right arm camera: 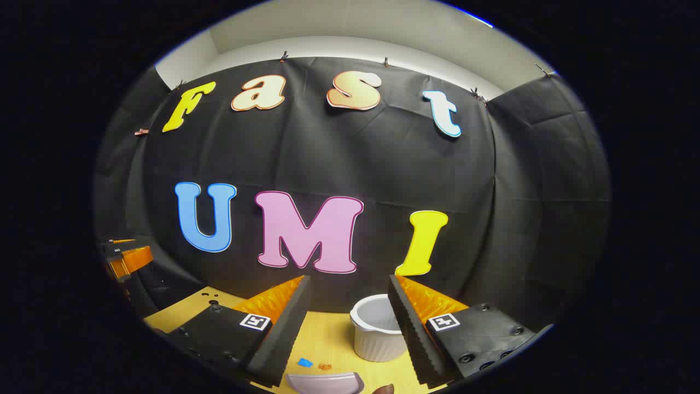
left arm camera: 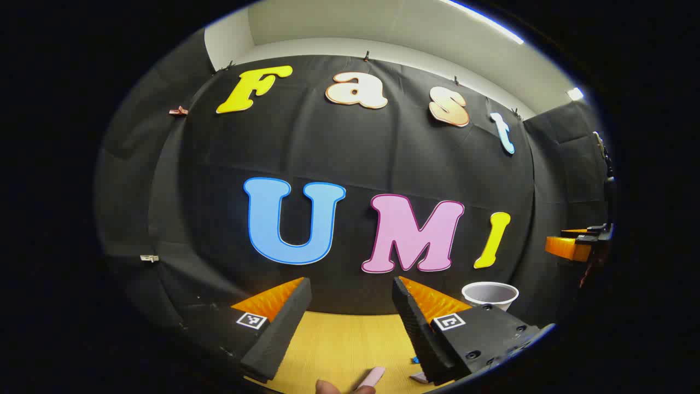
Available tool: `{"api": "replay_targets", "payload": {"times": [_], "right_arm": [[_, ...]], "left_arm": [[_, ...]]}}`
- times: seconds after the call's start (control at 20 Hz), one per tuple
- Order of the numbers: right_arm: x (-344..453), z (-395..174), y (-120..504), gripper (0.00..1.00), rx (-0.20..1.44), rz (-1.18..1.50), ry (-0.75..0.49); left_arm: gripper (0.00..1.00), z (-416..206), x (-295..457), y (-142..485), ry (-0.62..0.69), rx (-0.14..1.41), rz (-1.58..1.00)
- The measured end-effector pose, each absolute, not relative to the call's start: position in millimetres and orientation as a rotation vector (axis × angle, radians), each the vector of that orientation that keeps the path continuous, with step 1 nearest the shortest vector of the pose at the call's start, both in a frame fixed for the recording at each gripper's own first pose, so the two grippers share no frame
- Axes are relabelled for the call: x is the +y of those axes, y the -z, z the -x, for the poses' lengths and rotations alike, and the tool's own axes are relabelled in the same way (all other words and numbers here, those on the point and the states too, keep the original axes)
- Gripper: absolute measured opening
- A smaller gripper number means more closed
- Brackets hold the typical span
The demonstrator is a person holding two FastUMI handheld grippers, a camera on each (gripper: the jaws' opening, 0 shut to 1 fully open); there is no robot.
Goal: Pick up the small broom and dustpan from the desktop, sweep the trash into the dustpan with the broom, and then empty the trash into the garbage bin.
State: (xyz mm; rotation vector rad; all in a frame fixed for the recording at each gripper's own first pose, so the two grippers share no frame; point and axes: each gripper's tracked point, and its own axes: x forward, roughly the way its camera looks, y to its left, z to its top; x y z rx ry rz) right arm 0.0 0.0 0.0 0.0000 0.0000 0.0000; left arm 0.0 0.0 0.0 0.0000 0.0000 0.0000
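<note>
Left gripper view: the left gripper (left arm camera: 350, 323) hangs above the yellow wooden desktop (left arm camera: 344, 345) with its two fingers spread wide and nothing between them. A pale pink handle (left arm camera: 373, 376), probably the small broom's, lies at the lower edge beside a brown object that cannot be identified. The white garbage bin (left arm camera: 490, 297) stands near the back wall, right of the fingers.

Right gripper view: the right gripper (right arm camera: 347, 323) likewise has parted, empty fingers. The bin (right arm camera: 377, 328) stands just beside its right-hand finger. The pale dustpan (right arm camera: 325, 381) lies below, with blue and orange trash scraps (right arm camera: 313, 364) near it.
</note>
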Motion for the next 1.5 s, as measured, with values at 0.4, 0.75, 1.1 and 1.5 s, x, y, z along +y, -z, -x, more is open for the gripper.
{"api": "replay_targets", "payload": {"times": [0.4,0.75,1.1,1.5], "right_arm": [[-0.4,2.1,0.2,0.89,0.007,-0.008,-0.015],[4.0,5.2,8.0,0.89,0.023,0.010,-0.023],[31.4,24.5,69.2,0.89,0.196,0.003,-0.169],[10.2,95.9,261.5,0.90,0.709,-0.004,-0.224]], "left_arm": [[0.94,-4.0,-3.3,4.8,0.003,0.006,0.007],[0.95,-4.6,-0.2,7.4,-0.001,0.000,0.031],[0.95,3.0,2.2,29.5,0.009,0.038,-0.026],[0.95,14.5,13.0,71.9,-0.022,0.115,-0.068]]}}
